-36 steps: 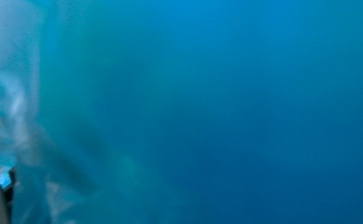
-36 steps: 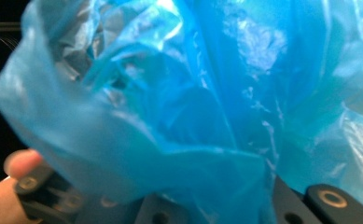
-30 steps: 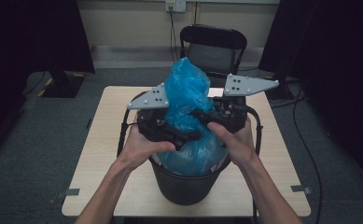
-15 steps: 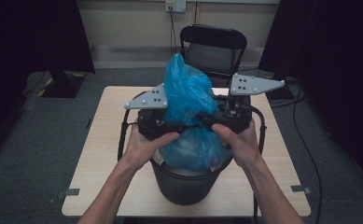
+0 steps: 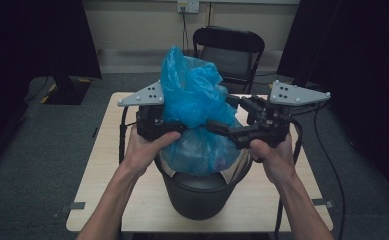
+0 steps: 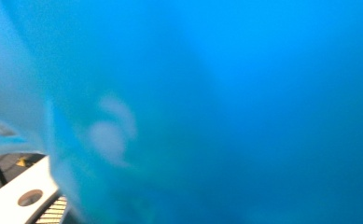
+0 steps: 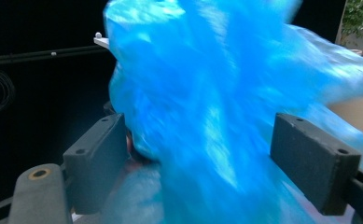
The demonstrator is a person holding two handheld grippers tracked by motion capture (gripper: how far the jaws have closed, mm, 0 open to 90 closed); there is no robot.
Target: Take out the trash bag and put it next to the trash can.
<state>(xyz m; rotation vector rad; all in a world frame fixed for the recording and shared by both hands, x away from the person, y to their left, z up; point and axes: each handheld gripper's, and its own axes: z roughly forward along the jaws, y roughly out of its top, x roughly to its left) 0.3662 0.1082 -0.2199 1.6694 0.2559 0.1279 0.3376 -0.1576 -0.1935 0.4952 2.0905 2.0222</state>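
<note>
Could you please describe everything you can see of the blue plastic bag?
The blue plastic bag is thin, crinkled, translucent film. Its bulging lower part sits in the mouth of a black bin on the table; its gathered top stands loosely upright. The left gripper presses against its left side, and the right gripper has its open jaws on either side of the neck.

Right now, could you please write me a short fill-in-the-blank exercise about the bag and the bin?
1. The plastic bag is ____ in colour.
2. The bag's lower part hangs inside a black ____ on the table.
3. Behind the table stands a black ____.
4. The right gripper's jaws stand ____ around the bag.

Missing words: blue; bin; chair; open
</note>
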